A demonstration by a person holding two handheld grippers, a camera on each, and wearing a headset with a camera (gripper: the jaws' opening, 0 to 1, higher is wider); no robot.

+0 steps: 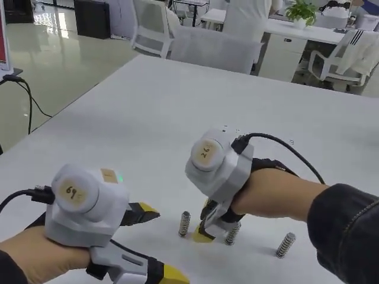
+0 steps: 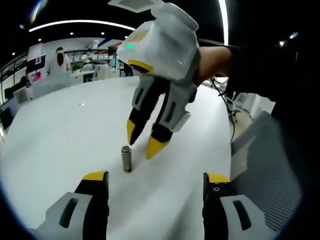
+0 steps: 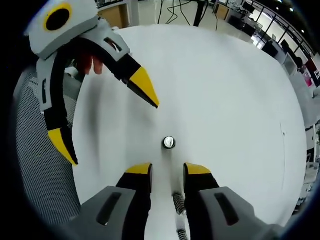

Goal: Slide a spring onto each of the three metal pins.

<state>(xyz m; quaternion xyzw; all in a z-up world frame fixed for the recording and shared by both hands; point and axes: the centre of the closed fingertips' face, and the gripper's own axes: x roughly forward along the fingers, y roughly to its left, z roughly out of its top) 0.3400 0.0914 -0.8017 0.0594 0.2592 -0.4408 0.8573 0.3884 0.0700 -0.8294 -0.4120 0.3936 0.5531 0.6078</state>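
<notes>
Three small springs stand upright on the white table (image 1: 177,112): one (image 1: 185,223) at the left, one (image 1: 233,233) in the middle and one (image 1: 285,244) at the right. My right gripper (image 1: 205,229) points down between the left and middle springs, its jaws a little apart with nothing between them. In the right gripper view its tips (image 3: 168,170) sit just short of a spring's round metal top (image 3: 169,142), and another spring (image 3: 177,202) shows through the gap. My left gripper (image 1: 161,242) hovers wide open to the left. In the left gripper view a spring (image 2: 127,158) stands just ahead of the left gripper (image 2: 156,179), under the right gripper (image 2: 144,139).
The table stretches far ahead and to the right. Chairs (image 1: 207,47) and another desk (image 1: 296,35) stand beyond its far edge. Cables trail from both grippers; the right one's cable (image 1: 284,148) arcs over the hand. The floor (image 1: 53,65) lies off the table's left edge.
</notes>
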